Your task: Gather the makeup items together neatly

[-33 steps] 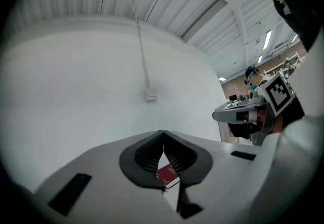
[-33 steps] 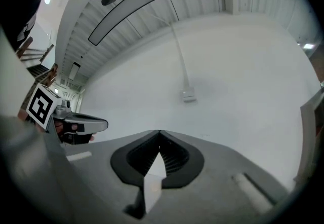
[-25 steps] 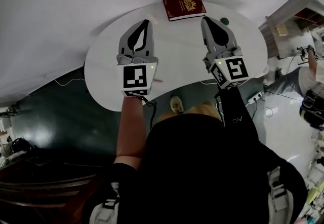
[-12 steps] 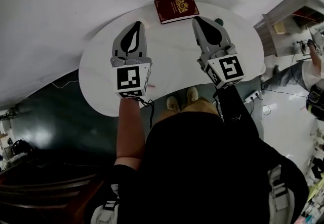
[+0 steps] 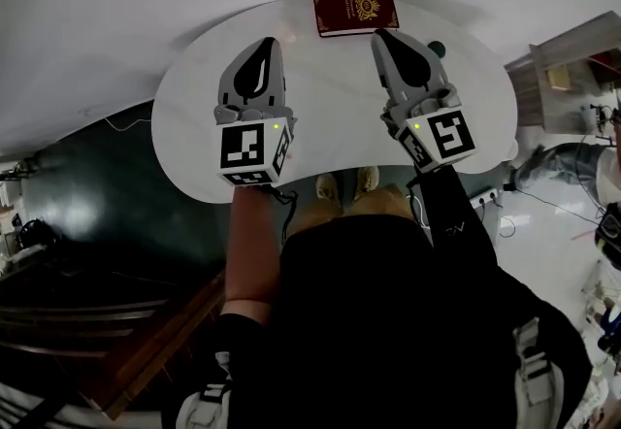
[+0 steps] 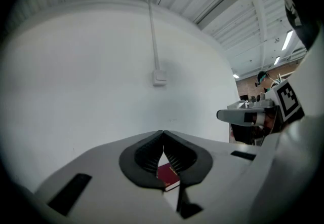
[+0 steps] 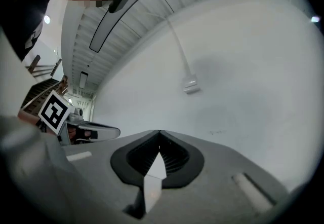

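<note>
Both hand-held grippers are out over the white worktop, side by side and well apart, pointing about level.

The left hand-held gripper is fully closed. In the left gripper view we see its pads meeting at the tip with nothing between them. It holds nothing.

The right hand-held gripper is also fully closed and empty. Its own view shows the tips together, with only bare white worktop through the gap behind them.

A dark red case, flat and booklet-shaped with a gold crest on the cover, lies at the far edge of the worktop. It is ahead of both grippers, off to the right of the left one and just ahead-left of the right one's tip. In the head view that tip overlaps the case's near edge, so we cannot tell whether they touch. The left gripper view shows the case low down through the gap behind its jaws.

A small dark round item sits on the worktop just right of the right hand-held gripper. We can't make out what it is.

A wall with a switch box faces both grippers. Shoes show below the near edge of the worktop.
</note>
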Available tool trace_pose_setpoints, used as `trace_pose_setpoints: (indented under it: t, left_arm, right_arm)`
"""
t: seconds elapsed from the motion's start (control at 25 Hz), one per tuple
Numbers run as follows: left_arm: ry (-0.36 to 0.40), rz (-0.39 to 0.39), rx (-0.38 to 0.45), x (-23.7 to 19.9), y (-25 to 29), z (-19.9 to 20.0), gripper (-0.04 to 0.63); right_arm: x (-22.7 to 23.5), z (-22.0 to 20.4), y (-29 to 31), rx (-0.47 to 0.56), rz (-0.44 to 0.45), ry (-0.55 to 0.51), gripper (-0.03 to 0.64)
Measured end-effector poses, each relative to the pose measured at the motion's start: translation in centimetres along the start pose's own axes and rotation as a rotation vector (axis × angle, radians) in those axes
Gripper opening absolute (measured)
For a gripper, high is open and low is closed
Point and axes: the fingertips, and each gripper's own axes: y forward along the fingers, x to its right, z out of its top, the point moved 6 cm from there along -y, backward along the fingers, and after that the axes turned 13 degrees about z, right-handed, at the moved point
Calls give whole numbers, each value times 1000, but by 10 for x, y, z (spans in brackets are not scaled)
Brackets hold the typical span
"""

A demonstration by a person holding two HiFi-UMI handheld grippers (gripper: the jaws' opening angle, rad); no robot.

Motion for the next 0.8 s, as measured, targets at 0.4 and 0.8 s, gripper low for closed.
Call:
trace_pose_setpoints:
  t: [0.4, 0.8]
  left_arm:
    - [64, -6, 11, -4, 1, -8, 9]
    - [248, -98, 91, -32, -11, 3, 9]
  right_arm:
    - [6, -16, 16, -31, 4, 23, 5]
    - [-31, -5, 57, -33, 65, -106, 5]
